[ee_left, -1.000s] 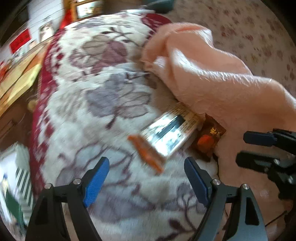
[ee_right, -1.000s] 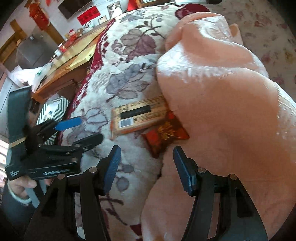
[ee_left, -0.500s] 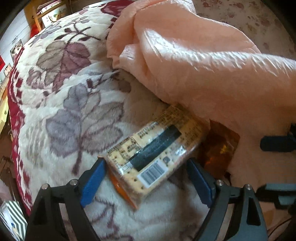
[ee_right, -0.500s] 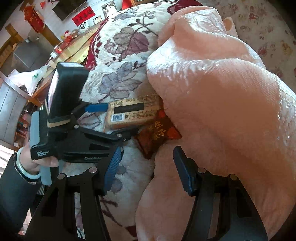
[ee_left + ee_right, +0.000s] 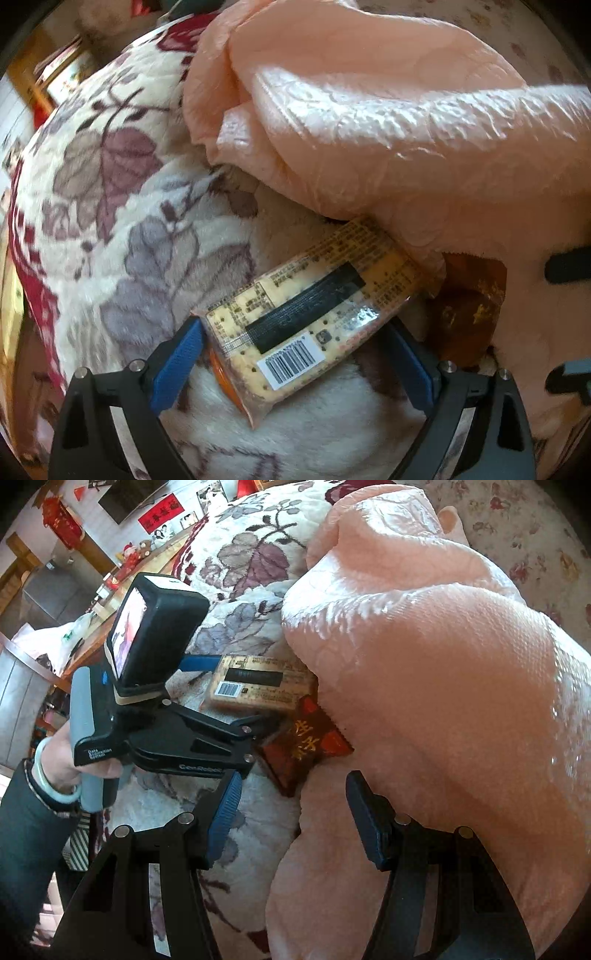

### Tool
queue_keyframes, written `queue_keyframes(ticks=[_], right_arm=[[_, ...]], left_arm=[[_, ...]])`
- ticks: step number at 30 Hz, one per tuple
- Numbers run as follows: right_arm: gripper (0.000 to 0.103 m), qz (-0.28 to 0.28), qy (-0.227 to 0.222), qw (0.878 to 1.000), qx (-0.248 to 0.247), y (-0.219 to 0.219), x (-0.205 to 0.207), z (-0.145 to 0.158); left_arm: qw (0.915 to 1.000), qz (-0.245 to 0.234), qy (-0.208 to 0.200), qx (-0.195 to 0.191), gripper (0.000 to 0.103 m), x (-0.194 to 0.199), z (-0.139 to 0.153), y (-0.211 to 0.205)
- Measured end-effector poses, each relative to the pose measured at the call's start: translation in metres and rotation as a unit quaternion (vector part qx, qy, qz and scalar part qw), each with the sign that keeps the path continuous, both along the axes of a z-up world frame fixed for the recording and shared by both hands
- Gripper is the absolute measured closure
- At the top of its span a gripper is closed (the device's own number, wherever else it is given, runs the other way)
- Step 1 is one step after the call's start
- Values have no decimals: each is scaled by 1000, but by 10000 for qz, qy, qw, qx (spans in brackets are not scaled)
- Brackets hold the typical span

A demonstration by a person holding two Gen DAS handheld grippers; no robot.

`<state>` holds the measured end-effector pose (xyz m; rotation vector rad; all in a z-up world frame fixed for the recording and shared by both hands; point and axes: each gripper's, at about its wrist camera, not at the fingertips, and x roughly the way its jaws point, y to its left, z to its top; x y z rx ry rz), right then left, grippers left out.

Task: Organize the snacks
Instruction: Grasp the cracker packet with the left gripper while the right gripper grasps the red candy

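We find the left hand-held gripper (image 5: 291, 363) spread wide around a cracker packet (image 5: 310, 314), one blue pad (image 5: 177, 365) just beside the packet's barcode end at 9 o'clock and the other pad low at 3 o'clock; whether either pad touches the wrapper, we cannot tell. The packet lies flat and slanted on a floral blanket (image 5: 122, 206), its far end tucked against the fold of a peach quilt (image 5: 388, 122) at 1 o'clock. A barcode label and a black band show on its upper face, and an orange edge shows beneath its near end.

From the right wrist view we see the same cracker packet (image 5: 258, 686) at the quilt's edge, with a dark red snack pouch (image 5: 306, 746) bearing gold characters just beside it at 5 o'clock, partly under the peach quilt (image 5: 424, 664). In the left wrist view that pouch (image 5: 465, 306) sits at 3 o'clock of the packet, in shadow.

The right hand-held gripper (image 5: 291, 818) is open and holds nothing; it hangs above the seam between floral blanket (image 5: 258, 554) and quilt, near the pouch at its 12 o'clock. The left hand (image 5: 62, 764), wearing a pale bangle, grips the handle of the left hand-held gripper (image 5: 236, 694), which carries a camera block on top
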<state>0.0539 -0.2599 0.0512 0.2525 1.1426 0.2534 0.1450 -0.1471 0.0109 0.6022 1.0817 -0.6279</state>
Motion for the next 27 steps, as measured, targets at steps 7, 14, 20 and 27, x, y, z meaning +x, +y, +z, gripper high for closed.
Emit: queue_keyframes(ticks=[7,14,20,27], right_arm=[[44,-26,18,10000,47,-3,1,-2],[44,21,54,10000,42,-1,1,-3],[44,48,96,9999,51,-1,3,-6],[44,117,109,9996,236,11,11,-10]], left_arm=[[9959,-759,-308,386,6,-8,8,0],[9922,-1075,-220,597,4,0,-3,-19],[9962,-769,-37,406,21,1,-1,-19],[9972,746,-43,35,45,-2,12,18]])
